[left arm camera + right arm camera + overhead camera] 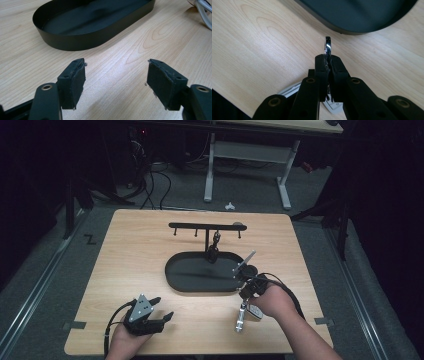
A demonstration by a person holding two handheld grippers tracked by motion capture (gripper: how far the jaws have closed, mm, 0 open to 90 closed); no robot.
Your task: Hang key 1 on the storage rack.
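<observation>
My right gripper (246,292) (328,60) is shut on a shiny metal key ring (327,46), held edge-on just above the table by the near right end of a black oval tray (180,275) (362,15). A silver key bundle (244,316) (332,107) dangles from the ring under the jaws. My left gripper (164,307) (116,75) rests low over the wood at the front left, open, with nothing between its pads. The tray (75,42) lies ahead of it.
A black T-shaped rack (206,226) with small hooks rises from the tray's far side; a dark keychain (215,245) hangs from one hook. Bare wood (130,250) surrounds the tray. A white cable (203,7) crosses the table's right side. Desk legs (284,185) stand beyond the table.
</observation>
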